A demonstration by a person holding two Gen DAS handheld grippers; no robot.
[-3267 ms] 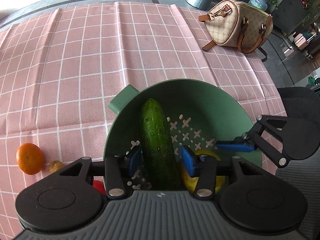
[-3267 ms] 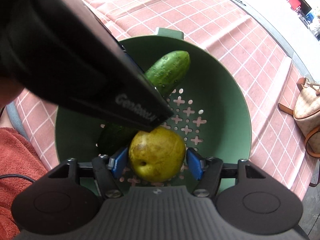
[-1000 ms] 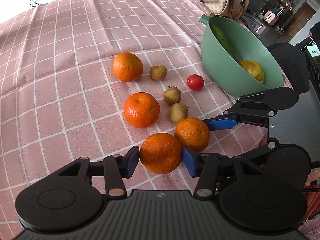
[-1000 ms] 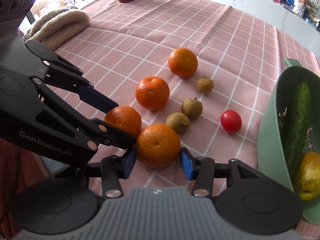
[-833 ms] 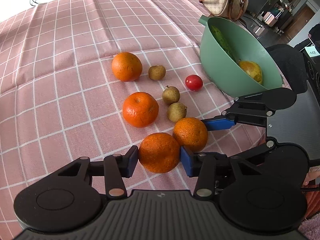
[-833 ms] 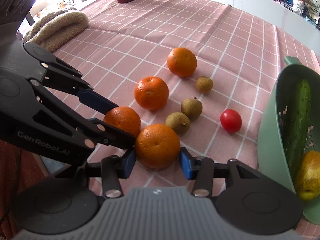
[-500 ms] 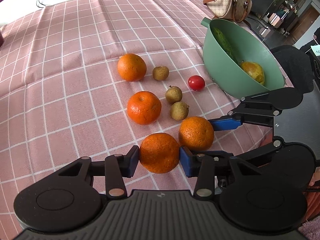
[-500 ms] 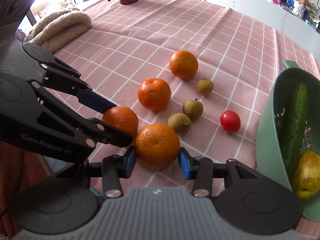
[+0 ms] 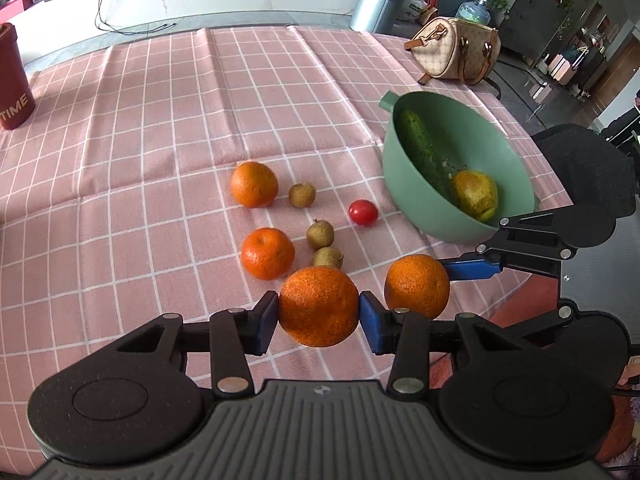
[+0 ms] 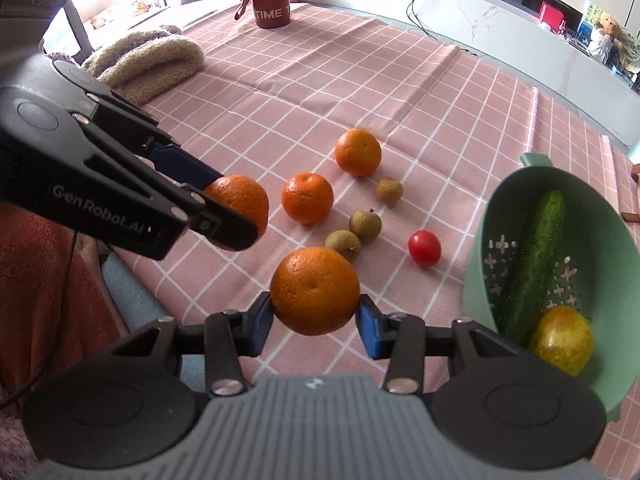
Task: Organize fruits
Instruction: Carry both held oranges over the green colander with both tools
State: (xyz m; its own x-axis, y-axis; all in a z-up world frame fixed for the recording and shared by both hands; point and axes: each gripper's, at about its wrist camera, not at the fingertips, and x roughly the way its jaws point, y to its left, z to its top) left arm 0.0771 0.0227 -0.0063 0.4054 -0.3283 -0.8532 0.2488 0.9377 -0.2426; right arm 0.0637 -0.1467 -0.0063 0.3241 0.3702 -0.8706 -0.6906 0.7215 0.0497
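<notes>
Left hand-held gripper (image 9: 319, 317) is clamped on an orange (image 9: 319, 306), both blue pads pressing its sides, the fruit held clear above the bench (image 9: 160, 128). Right hand-held gripper (image 10: 316, 318) likewise grips a second orange (image 10: 315, 290) between its pads, raised off the pink checked cloth (image 10: 360, 80). On the cloth lie two further oranges (image 9: 254, 184) (image 9: 267, 253), three small brown longans (image 9: 302, 195) (image 9: 320, 233) (image 9: 327, 257) and a cherry tomato (image 9: 363, 212), grouped near one another. To their right stands a green colander (image 9: 516, 184), tilted, containing a cucumber (image 9: 424, 152) and a yellow pear (image 9: 475, 193) resting against it.
</notes>
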